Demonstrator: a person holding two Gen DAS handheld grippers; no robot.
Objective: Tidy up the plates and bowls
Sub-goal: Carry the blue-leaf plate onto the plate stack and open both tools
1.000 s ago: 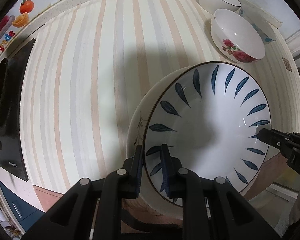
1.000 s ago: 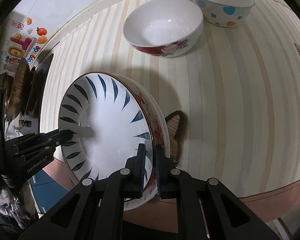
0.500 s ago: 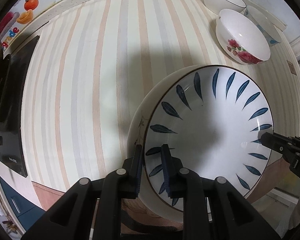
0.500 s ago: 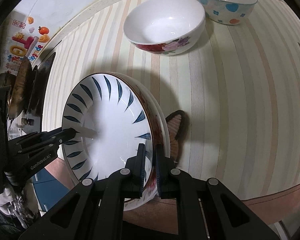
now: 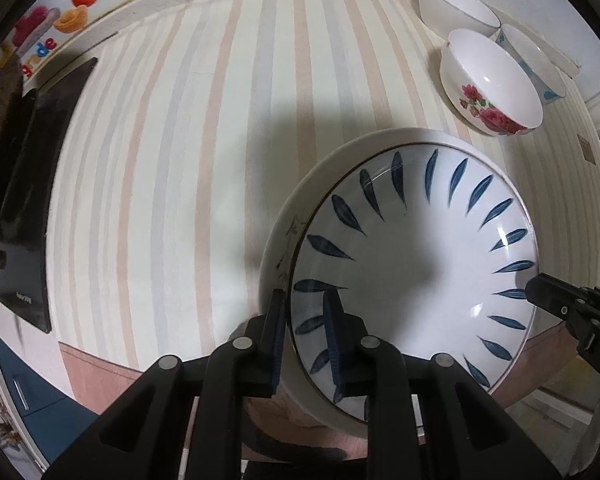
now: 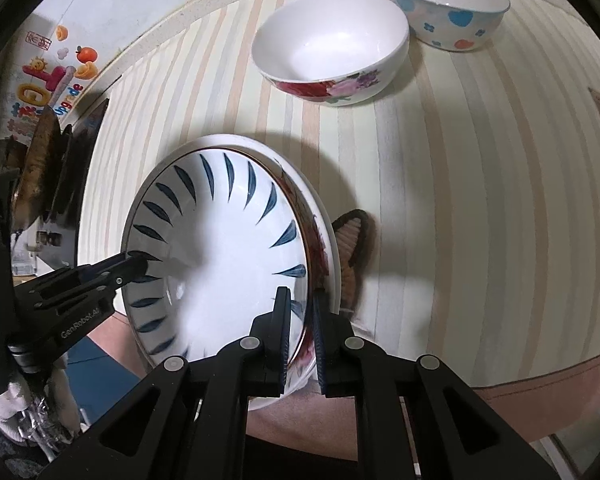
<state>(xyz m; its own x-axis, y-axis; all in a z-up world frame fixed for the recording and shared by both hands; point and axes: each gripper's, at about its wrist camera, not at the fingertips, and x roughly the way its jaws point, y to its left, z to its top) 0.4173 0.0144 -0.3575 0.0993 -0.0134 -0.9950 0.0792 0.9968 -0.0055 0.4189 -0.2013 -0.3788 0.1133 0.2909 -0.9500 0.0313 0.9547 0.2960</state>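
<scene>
A blue-leaf plate point(image 5: 412, 264) lies nested in a cream floral plate point(image 5: 278, 248), and both grippers hold the pair above the striped table near its front edge. My left gripper point(image 5: 306, 320) is shut on the near rim of the stack. My right gripper point(image 6: 300, 328) is shut on the opposite rim point(image 6: 320, 248). The stack also shows in the right wrist view point(image 6: 220, 248). Three bowls stand at the back: a rose bowl point(image 6: 332, 48), a bowl with blue and red hearts point(image 6: 444, 4), and a plain white bowl point(image 5: 456, 4).
A black cooktop point(image 5: 24, 200) lies at the table's left edge. A brown butterfly-shaped mat point(image 6: 352, 256) lies on the tablecloth under the stack's right side. Fruit stickers point(image 6: 52, 80) cover the back wall. The tablecloth's brown hem point(image 6: 540, 376) marks the front edge.
Both grippers have carried the plate stack slightly forward and lower over the table. The bowls appear a little further off to the back right. Both grips are unchanged.
</scene>
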